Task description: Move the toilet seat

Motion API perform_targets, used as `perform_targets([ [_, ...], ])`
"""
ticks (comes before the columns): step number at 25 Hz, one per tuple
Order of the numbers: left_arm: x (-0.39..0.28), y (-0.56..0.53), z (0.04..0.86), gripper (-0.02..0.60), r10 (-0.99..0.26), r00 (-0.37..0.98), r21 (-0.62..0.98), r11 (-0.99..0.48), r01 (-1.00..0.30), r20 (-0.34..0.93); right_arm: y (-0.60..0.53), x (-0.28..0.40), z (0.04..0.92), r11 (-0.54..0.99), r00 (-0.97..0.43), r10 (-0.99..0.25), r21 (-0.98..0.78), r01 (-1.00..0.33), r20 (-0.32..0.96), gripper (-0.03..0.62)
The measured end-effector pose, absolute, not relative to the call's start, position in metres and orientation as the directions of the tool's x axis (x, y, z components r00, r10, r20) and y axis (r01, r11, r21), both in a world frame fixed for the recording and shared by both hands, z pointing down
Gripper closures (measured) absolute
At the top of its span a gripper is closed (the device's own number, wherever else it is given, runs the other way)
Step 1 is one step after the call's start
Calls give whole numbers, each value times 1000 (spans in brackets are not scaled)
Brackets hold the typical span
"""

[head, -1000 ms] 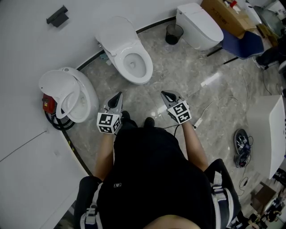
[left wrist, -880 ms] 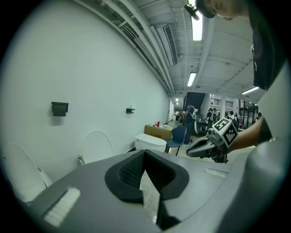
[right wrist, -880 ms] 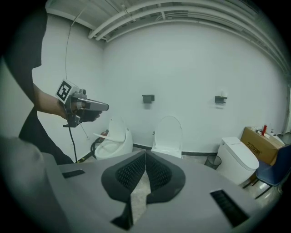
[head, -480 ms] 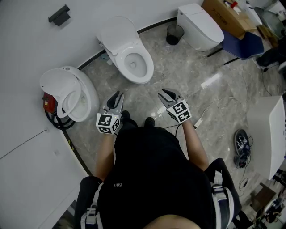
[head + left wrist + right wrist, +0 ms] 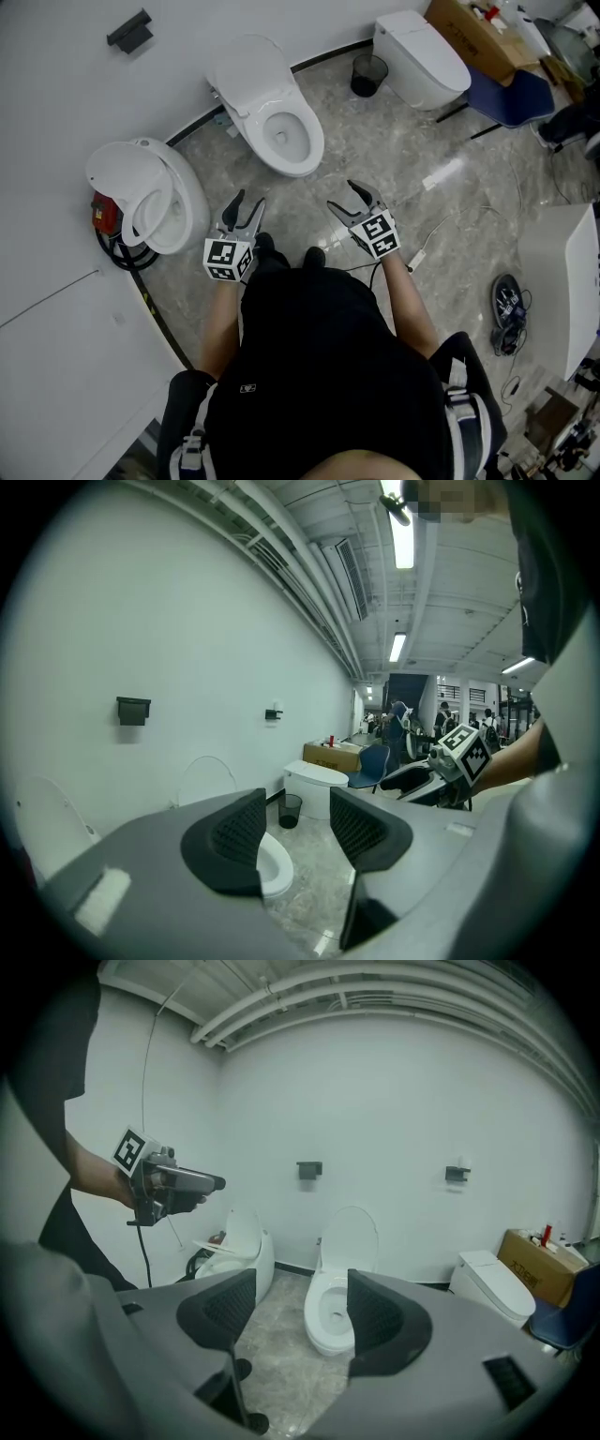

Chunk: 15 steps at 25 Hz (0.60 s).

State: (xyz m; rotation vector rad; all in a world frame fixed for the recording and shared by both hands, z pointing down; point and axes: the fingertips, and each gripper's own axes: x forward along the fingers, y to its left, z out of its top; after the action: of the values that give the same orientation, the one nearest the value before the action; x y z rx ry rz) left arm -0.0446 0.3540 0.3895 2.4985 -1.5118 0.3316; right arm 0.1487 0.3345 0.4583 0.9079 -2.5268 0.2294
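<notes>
Head view, looking steeply down: a person stands on a grey marble floor (image 5: 375, 141) with a claw in each hand, both held out in front at about the same height. The left claw (image 5: 247, 202) has just been opening; in the left gripper view its jaws (image 5: 295, 832) stand apart with nothing between them, released. The right claw (image 5: 343, 197) has also just been opening, and in the right gripper view it (image 5: 298, 1316) gapes wider, likewise empty.

Straight ahead of both claws and well apart from them stands a white toilet (image 5: 281, 136) against the wall. Its toilet seat (image 5: 246, 70) is raised and leans back toward the wall; in the right gripper view it (image 5: 349, 1237) shows just above the gap between that claw's jaws. Whether a ring lies down on the bowl I cannot tell.

Left of the left claw sits a rounder toilet (image 5: 155, 202), its lid up, with a red object (image 5: 103, 216) and dark cables behind it. Ahead and to the right of the right claw are a black bin (image 5: 366, 70) and a third toilet (image 5: 422, 56) with its lid down.
</notes>
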Motion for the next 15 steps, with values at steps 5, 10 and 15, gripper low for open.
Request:
perform_targets([
  [5, -43, 359, 390, 357, -843, 451, 52, -457, -888, 294, 339, 150, 459, 768, -685, -567, -7, -640, 456, 261],
  [10, -43, 361, 390, 357, -841, 448, 48, -456, -889, 302, 343, 148, 461, 773, -690, -560, -13, -635, 459, 256],
  [15, -43, 366, 387, 360, -844, 442, 37, -454, -890, 303, 345, 145, 463, 780, -700, -542, -31, -625, 465, 246],
])
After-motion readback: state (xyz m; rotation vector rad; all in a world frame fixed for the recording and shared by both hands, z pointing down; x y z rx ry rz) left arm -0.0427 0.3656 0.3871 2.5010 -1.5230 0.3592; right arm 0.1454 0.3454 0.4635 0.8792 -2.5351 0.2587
